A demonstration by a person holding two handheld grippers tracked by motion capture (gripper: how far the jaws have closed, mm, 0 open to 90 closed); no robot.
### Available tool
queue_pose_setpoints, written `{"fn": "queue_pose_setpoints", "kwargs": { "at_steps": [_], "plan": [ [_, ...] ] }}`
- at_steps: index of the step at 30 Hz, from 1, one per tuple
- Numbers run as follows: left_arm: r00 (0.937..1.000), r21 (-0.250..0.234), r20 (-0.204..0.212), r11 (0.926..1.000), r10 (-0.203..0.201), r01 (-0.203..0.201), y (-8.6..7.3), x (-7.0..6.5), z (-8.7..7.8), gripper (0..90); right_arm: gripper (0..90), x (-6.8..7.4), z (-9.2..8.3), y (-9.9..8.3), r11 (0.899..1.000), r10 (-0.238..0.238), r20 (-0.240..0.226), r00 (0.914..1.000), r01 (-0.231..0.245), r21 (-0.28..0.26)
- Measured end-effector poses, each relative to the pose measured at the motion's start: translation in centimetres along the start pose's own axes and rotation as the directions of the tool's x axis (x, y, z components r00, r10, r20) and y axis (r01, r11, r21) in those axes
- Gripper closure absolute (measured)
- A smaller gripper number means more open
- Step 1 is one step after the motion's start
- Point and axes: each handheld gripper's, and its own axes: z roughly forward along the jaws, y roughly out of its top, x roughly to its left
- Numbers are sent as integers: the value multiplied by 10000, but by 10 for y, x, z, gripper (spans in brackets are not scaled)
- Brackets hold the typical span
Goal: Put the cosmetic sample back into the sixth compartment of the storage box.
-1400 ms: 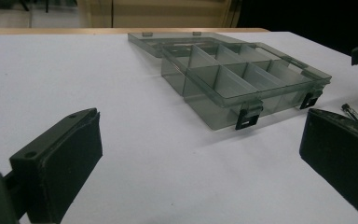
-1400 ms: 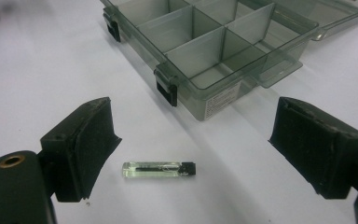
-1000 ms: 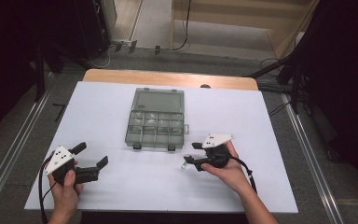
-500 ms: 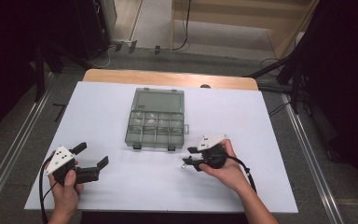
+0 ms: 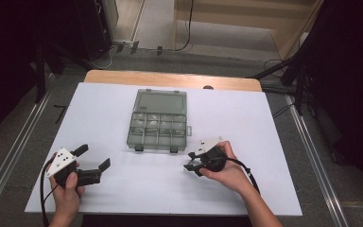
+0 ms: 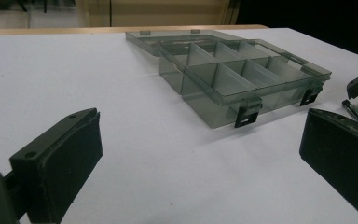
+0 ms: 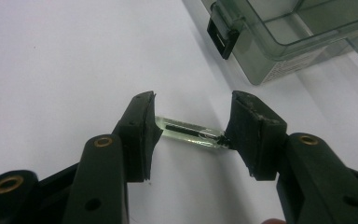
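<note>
On the white table (image 5: 123, 113), an open box (image 5: 158, 124) sits centre. Right gripper (image 7: 193, 130) pinches a vial (image 7: 191, 132) endwise; left gripper (image 5: 94, 163) gapes, near left.

On the table (image 5: 123, 109) the box (image 5: 158, 125) sits in the middle, toward the far edge, its lid (image 5: 161, 101) laid open flat behind the compartments. The left gripper (image 5: 90, 158) rests near the front left corner, well apart from the box. The right gripper (image 5: 191, 164) lies just before the box's front right corner. A small vial (image 7: 191, 132) lies on the table between its jaws, end to end across the gap.
</note>
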Motion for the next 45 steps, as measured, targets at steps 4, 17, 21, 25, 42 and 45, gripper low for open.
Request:
{"fn": "queue_pose_setpoints", "kwargs": {
  "at_steps": [4,17,21,25,42,45],
  "plan": [
    [10000,25,-5,10000,3,-3,0,0,0,0,522,1,2,0,9999,-107,16,9999,107,60],
    [10000,28,-13,10000,-1,1,0,0,0,0,617,4,9,-2,9971,-508,195,9985,496,579],
    [10000,23,-24,10000,-11,11,0,0,0,0,690,4,9,-2,9966,-594,-79,9982,597,576],
    [10000,43,-26,10000,9,-9,0,0,0,0,728,2,10,-3,9980,-309,-167,9994,317,548],
    [10000,12,-20,10000,-6,6,0,0,0,0,825,1,10,-1,9982,-32,-214,9998,45,602],
    [10000,18,-16,10000,18,-18,0,0,0,0,825,1,9,0,9986,-6,34,10000,5,538]
  ]
}}
